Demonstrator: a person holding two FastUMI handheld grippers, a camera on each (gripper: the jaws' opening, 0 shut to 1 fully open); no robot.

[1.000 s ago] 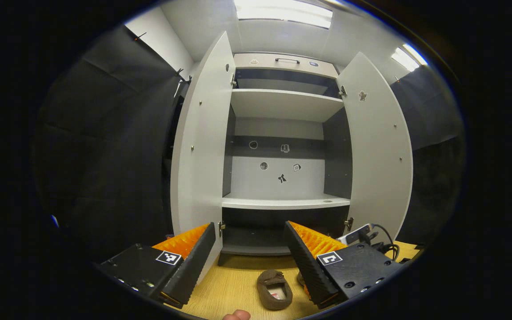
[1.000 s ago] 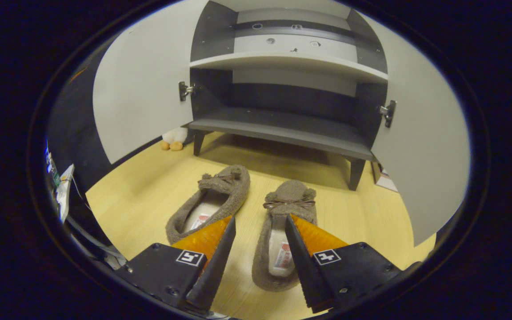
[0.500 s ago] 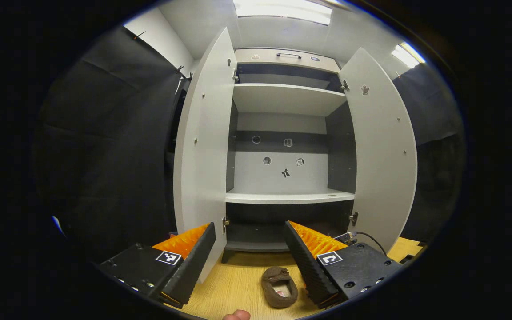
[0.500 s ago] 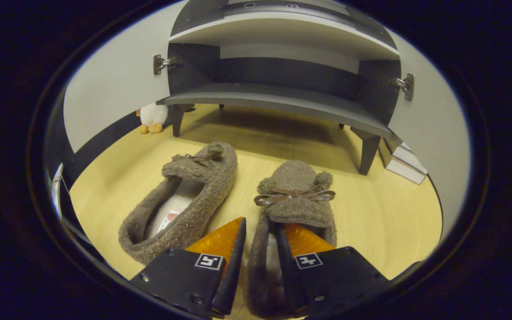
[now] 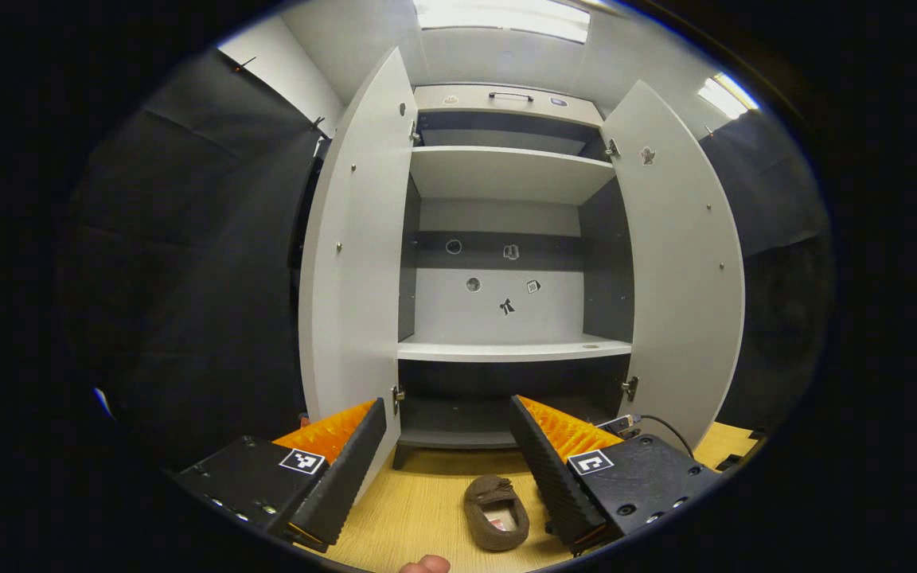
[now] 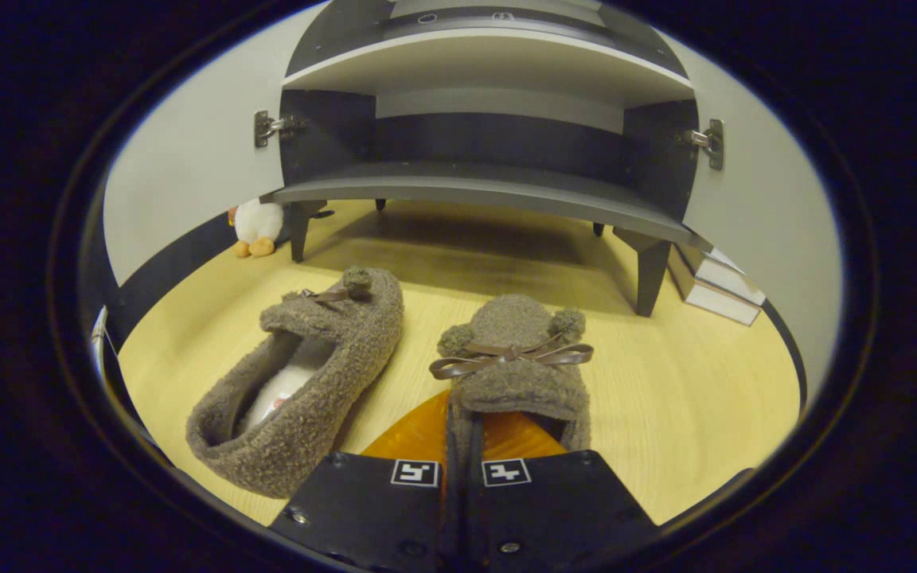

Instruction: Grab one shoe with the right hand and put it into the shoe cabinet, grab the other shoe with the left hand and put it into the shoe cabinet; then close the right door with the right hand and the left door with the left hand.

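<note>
The right tongs (image 6: 462,446) are closed narrow on the left wall of the right shoe (image 6: 516,362), one finger outside it and the other inside its opening. That shoe sits on the floor (image 6: 689,382) with its toe and bow toward the cabinet (image 6: 482,187). The left shoe (image 6: 307,382) lies just beside it on the left, toe angled toward the cabinet, its pale lining showing, and it is not held.

In the right gripper view the cabinet's bottom shelf stands on dark legs just beyond the shoes, with both doors swung out. A small plush toy (image 6: 254,226) sits on the floor by the far left leg, and some flat boxes (image 6: 715,285) lie by the right leg.

In the left gripper view the left tongs (image 5: 446,454) are spread wide and hold nothing, pointed at the cabinet from farther back. The left door (image 5: 351,263) and right door (image 5: 681,263) both stand open, showing pale shelves with nothing on them. One shoe shows on the floor between the fingers, near the cabinet's base. A cable (image 5: 661,422) runs near the right door's foot. A fingertip (image 5: 424,564) shows at the bottom edge.
</note>
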